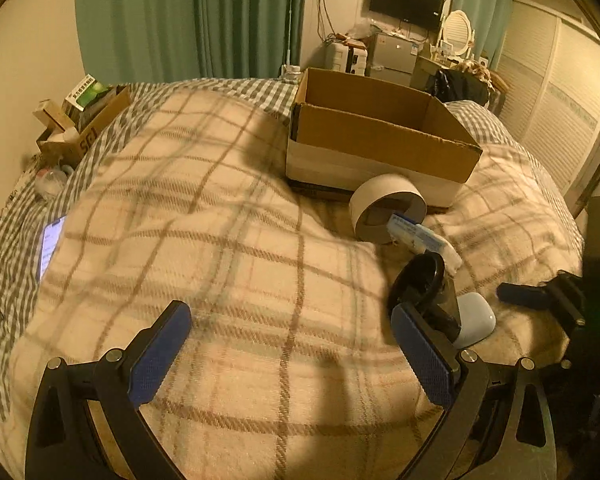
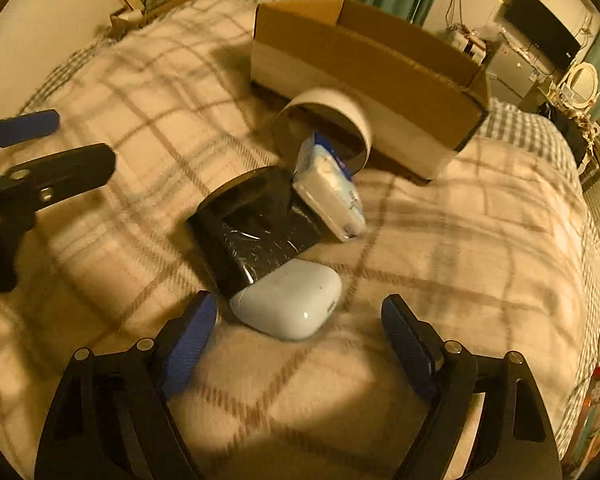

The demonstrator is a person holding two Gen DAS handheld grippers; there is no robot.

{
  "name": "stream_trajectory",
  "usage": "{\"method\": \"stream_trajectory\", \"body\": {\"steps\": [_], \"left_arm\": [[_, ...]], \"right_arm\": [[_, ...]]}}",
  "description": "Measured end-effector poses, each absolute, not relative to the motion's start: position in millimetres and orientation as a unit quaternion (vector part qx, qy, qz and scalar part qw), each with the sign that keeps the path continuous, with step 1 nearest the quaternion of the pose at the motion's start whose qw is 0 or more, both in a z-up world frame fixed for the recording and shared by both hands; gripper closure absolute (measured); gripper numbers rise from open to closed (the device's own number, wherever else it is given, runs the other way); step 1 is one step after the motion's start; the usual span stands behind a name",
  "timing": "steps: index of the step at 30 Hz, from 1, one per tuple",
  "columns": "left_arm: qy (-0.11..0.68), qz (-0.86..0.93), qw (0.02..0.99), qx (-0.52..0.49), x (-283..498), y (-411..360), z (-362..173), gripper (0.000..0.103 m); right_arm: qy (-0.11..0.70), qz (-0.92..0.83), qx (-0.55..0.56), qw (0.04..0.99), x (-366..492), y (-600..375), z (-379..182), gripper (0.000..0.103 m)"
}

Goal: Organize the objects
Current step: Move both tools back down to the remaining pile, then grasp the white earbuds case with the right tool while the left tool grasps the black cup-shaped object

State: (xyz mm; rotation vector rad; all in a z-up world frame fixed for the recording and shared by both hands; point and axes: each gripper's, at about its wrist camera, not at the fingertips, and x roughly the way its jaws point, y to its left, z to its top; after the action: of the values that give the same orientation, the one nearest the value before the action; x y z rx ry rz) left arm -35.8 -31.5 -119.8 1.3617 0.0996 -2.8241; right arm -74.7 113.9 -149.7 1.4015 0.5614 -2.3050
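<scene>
Lay near the middle of the bed (image 2: 480,240), toward its near edge: a small white rounded case (image 2: 288,300), touching the black glossy object (image 2: 256,224) behind it. Looked hard-shelled, light and smooth, likely slippery under the pads; best taken across its short flat sides rather than the rounded ends. Framed by the right gripper (image 2: 298,320), jaws standing well apart on either side of the case and not pressing on it, nothing clamped. Behind the black object, leaning on it, a soft white tissue pack (image 2: 332,196), probably squashy and light, safe to pinch anywhere along its middle. Past that, a tape roll (image 2: 324,120) on edge, one end of the tissue pack reaching into its ring; stiff cardboard, likely easy to hook or pinch through the wall. Beyond the roll, just beside it, an open cardboard box (image 2: 380,64) toward the far edge of the bed, apparently the place meant for the things; interior mostly hidden from the right wrist view, seemingly bare where visible from the left. Off to the side, the left gripper (image 1: 292,344), jaws likewise apart and holding nothing, over bare plaid blanket (image 1: 220,220), its right finger covering part of the black object. Hard to name that black object: shiny, partly wrapped or scratched, shape unclear. Print on the tissue pack unreadable. A lit phone (image 1: 52,244) at the left edge of the bed, cut off by the blanket fold.
</scene>
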Motion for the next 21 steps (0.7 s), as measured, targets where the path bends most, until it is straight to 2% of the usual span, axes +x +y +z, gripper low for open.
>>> {"method": "stream_trajectory", "body": {"steps": [1, 4, 13, 21], "left_arm": [[0.032, -0.9, 0.001, 0.435, -36, -31, -120, 0.0], [0.03, -0.899, -0.001, 0.436, -36, -30, -120, 0.0], [-0.008, -0.899, -0.014, 0.438, -38, -11, -116, 0.0], [-0.037, -0.886, -0.065, 0.458, -59, 37, -122, 0.0]], "right_arm": [[0.199, -0.819, 0.503, 0.193, -76, 114, -151, 0.026], [0.198, -0.816, 0.504, 0.204, -75, 112, -153, 0.049], [0.177, -0.845, 0.467, 0.194, -57, 137, -108, 0.05], [0.146, -0.881, 0.429, 0.138, -76, 178, -72, 0.05]]}}
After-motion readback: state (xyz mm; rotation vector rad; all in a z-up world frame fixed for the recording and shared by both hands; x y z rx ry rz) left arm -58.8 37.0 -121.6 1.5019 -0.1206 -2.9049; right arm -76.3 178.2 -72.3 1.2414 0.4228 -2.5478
